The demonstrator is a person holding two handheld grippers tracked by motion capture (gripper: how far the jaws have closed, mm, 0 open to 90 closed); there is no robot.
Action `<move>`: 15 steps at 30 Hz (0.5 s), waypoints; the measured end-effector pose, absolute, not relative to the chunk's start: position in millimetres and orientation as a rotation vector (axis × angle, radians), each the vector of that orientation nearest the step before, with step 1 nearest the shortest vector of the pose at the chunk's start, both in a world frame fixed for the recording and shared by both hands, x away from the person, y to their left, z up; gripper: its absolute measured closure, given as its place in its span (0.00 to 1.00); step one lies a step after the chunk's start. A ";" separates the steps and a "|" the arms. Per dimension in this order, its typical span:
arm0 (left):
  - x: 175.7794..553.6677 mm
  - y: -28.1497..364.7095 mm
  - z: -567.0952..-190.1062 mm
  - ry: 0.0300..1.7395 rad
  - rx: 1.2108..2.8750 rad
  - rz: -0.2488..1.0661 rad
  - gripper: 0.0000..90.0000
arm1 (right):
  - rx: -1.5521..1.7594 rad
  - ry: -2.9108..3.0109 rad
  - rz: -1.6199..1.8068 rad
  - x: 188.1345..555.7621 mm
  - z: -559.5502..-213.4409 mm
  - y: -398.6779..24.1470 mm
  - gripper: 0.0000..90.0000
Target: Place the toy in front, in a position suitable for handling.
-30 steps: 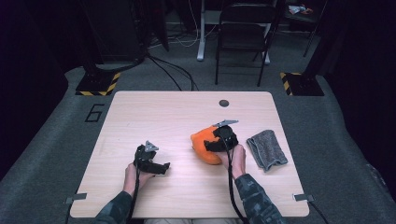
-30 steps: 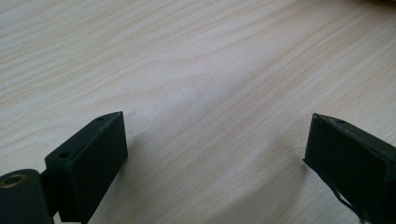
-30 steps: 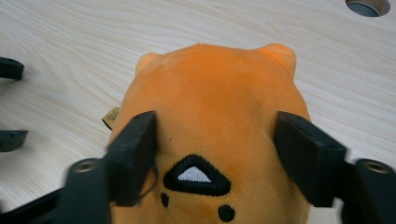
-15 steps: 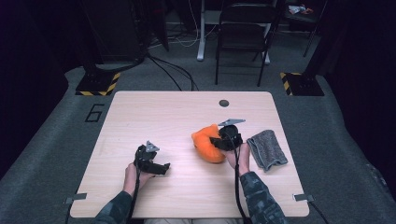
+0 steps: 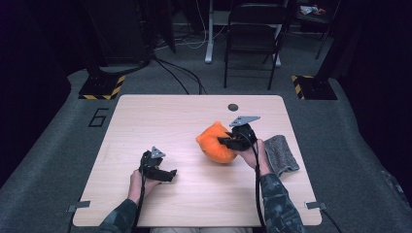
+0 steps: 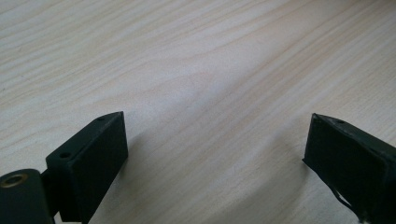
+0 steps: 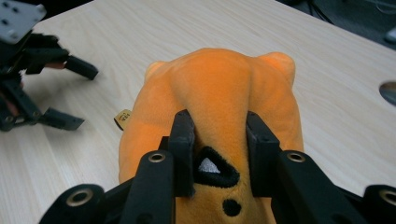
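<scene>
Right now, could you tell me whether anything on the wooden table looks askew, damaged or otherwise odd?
Nothing looks damaged or spilled. The soft orange plush toy bulges where the right gripper has just closed and pinches a fold of it. The left gripper stands open over the bare light wooden table. The grey folded cloth lies flat near the right edge.
</scene>
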State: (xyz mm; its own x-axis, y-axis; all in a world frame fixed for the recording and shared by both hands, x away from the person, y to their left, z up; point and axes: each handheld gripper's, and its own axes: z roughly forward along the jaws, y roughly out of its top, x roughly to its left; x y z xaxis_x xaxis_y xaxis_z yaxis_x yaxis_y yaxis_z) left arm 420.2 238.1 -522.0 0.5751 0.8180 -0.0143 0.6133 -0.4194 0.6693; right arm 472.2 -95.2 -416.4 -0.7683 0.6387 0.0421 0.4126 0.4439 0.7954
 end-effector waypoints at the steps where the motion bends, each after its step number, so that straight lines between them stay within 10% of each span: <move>1: 420.1 238.5 -521.9 1.133 2.176 0.421 0.07 | 0.898 2.444 1.235 472.4 -415.9 -95.1 0.76; 15: 418.1 241.2 -521.8 1.133 2.180 0.422 0.07 | 0.787 2.578 1.103 485.2 -448.2 -92.6 0.72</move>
State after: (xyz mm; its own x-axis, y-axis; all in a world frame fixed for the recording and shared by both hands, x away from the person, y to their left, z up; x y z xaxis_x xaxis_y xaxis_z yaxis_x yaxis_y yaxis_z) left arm 418.1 241.2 -521.8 0.5769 0.8168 -0.0086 0.6120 -0.4252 0.6668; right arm 485.2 -92.6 -448.2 -0.8299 0.5579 0.0014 0.3861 0.5727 0.7231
